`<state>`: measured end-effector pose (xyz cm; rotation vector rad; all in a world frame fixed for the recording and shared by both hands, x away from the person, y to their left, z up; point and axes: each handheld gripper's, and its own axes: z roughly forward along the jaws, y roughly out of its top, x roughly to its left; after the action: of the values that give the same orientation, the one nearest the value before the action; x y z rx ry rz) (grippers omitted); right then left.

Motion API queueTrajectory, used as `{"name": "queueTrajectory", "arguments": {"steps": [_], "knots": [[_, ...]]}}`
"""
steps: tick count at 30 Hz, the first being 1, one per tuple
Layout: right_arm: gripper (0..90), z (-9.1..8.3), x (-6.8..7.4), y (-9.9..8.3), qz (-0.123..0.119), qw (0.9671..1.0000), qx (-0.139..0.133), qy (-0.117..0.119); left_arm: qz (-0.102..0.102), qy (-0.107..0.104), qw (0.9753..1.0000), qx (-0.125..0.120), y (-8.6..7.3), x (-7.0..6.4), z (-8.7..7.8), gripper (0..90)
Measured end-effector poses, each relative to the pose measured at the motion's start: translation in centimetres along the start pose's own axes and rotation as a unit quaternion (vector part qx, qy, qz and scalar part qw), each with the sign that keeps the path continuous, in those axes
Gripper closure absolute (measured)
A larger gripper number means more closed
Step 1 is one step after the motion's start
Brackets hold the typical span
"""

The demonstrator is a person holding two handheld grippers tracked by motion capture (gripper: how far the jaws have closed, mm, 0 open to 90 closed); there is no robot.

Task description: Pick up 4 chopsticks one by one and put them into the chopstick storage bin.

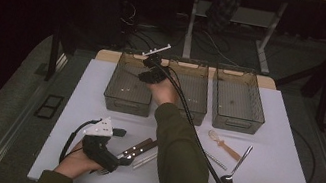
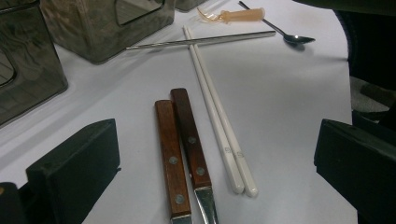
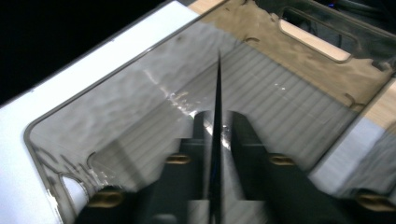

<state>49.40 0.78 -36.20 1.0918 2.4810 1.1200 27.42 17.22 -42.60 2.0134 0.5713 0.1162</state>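
My right gripper (image 1: 146, 75) hovers over the left clear grey bin (image 1: 127, 101), shut on a thin dark blade (image 3: 218, 84) seen edge-on between its jaws. In the right gripper view the gripper (image 3: 217, 116) points down into that bin's ribbed floor (image 3: 280, 107). My left gripper (image 1: 121, 147) rests low at the front left of the table, open. Between its jaws (image 2: 215, 140) lie two wooden-handled utensils (image 2: 173, 154) and a pair of white chopsticks (image 2: 215, 107), none of them gripped.
Middle bin (image 1: 197, 115) and right bin (image 1: 236, 122) stand in a row at the back of the white mat. A metal rod (image 2: 205, 41), a spoon (image 1: 237, 168) and an orange-handled utensil (image 1: 225, 145) lie front right. The right forearm crosses the table's middle.
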Motion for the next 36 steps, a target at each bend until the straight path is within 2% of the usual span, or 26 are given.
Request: {"name": "queueTrajectory", "arguments": {"steps": [1, 3, 10, 15, 22, 36], "knots": [[61.6, -0.2, 0.1, 0.0, -0.004, 1.0000, -0.004, -0.003, 0.000, 0.000, 1.0000, 0.000, 0.0, 0.0, 0.0, 0.0], [56.5, -0.5, 0.1, 0.1, -0.001, 1.0000, -0.005, 0.008, 0.001, 0.000, 1.0000, 0.001, 0.0, 0.0, 0.0, 0.0], [48.2, -2.3, -0.3, -0.1, -0.004, 0.9997, -0.018, 0.018, 0.003, 0.000, 1.0000, 0.005, 0.0, 0.0, 0.1, 0.0], [43.3, -3.9, -1.0, -1.0, -0.004, 0.9993, -0.027, 0.026, 0.004, 0.000, 1.0000, 0.007, 0.0, -0.1, 0.1, 0.0], [41.5, -6.5, -2.1, -2.7, -0.006, 0.9979, -0.045, 0.047, 0.005, 0.001, 0.9999, 0.010, 0.0, -0.1, 0.2, 0.0], [40.1, -11.4, -3.0, -5.6, -0.037, 0.9958, -0.060, 0.058, 0.007, 0.005, 0.9999, 0.011, 0.0, -0.2, 0.2, 0.0]]}}
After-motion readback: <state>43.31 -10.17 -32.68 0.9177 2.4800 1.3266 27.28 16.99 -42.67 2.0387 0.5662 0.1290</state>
